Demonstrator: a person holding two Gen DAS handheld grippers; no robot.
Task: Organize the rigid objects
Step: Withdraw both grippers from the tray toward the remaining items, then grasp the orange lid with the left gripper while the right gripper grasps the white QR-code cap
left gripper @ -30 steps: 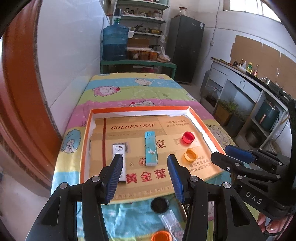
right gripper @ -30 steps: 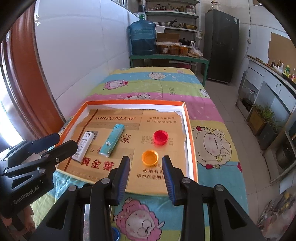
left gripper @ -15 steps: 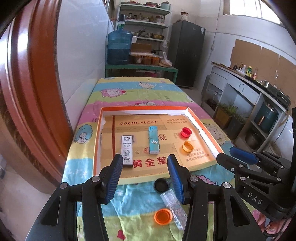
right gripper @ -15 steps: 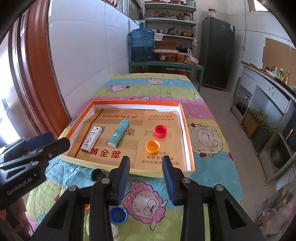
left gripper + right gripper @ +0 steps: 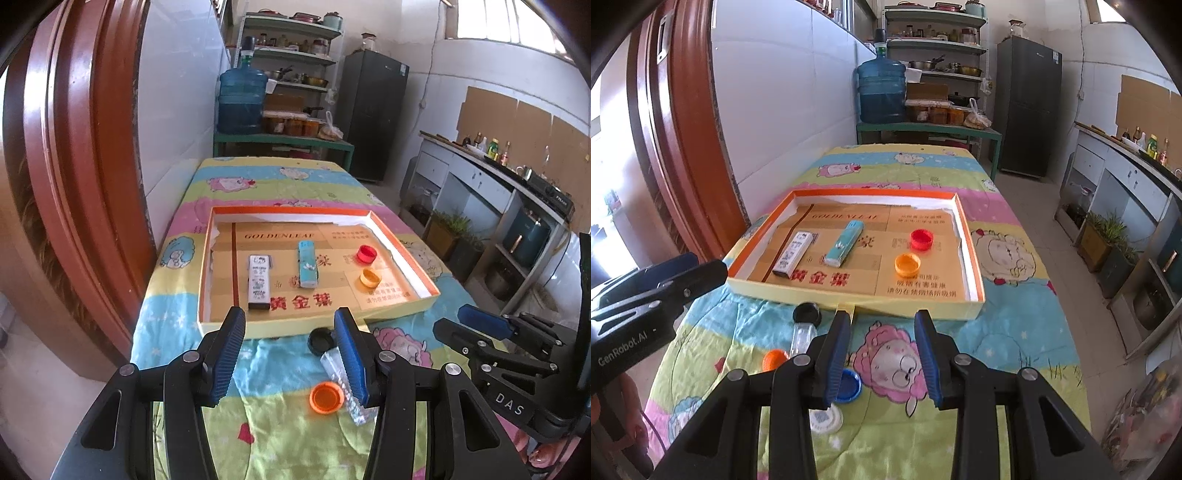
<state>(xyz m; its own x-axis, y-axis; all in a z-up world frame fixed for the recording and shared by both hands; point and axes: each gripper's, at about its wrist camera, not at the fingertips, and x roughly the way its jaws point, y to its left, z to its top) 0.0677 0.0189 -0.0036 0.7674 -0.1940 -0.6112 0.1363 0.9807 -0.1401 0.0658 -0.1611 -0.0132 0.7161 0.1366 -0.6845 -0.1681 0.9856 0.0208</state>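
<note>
Both grippers have drawn back from the tray over the last second, so loose pieces on the cartoon-print quilt (image 5: 1015, 332) that were hidden now show. Nearest, the left gripper (image 5: 288, 354) has its jaws moderately apart with nothing between them; the right gripper (image 5: 882, 354) stands narrower, also empty. Its side reads "DAS", the left one's "GenRobot.AI".

Just beyond the fingers lie an orange plastic cap (image 5: 325, 398), a clear plastic tube (image 5: 338, 369), a black round cap (image 5: 320, 340), a blue cap (image 5: 849, 386) and a white disc (image 5: 824, 419) — apparently still to be sorted.

Farther on, the shallow orange-rimmed cardboard tray (image 5: 295, 213) holds a white cartoon-print lighter (image 5: 258, 282), a teal lighter (image 5: 307, 268), a small yellow-orange cap (image 5: 370, 277) and a red cap (image 5: 367, 254). Its liner reads "GOLDENLEAF" — and red "黄金葉".
</note>
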